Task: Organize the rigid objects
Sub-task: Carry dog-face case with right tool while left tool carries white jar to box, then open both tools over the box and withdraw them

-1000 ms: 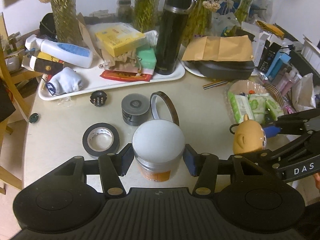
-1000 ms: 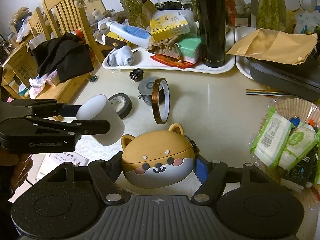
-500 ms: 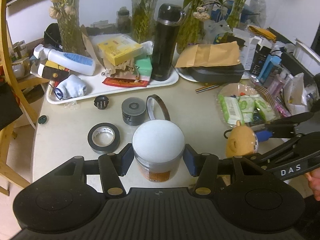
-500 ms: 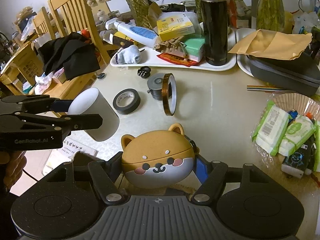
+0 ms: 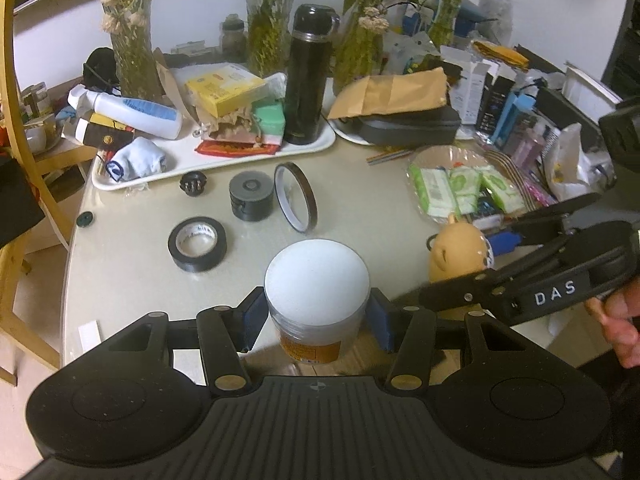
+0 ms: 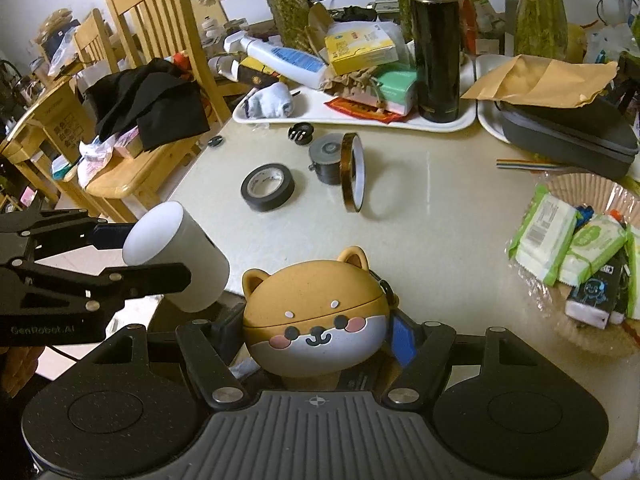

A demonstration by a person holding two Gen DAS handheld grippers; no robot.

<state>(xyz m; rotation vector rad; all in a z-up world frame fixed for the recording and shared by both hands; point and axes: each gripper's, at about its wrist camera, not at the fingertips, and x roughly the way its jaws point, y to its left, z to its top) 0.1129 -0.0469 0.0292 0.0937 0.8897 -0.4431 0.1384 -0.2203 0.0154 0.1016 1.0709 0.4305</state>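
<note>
My left gripper (image 5: 316,312) is shut on a white-lidded jar (image 5: 316,280) with an orange label, held above the table's near edge; the jar also shows in the right wrist view (image 6: 180,256). My right gripper (image 6: 316,328) is shut on a dog-faced orange and grey case (image 6: 316,312), also seen in the left wrist view (image 5: 460,252). On the table lie a black tape roll (image 5: 197,244), a grey round tin (image 5: 251,196), an upright brown tape ring (image 5: 296,198) and a small black plug (image 5: 193,184).
A white tray (image 5: 312,146) at the back holds a black flask (image 5: 306,76), boxes and a lotion bottle (image 5: 128,110). A dark case under a brown envelope (image 5: 396,92) is at the back right. Wipe packets (image 6: 568,240) lie right. Wooden chairs (image 6: 160,52) stand left.
Both grippers have pulled back and up from the table with their objects still held. The table items now look smaller and farther away.
</note>
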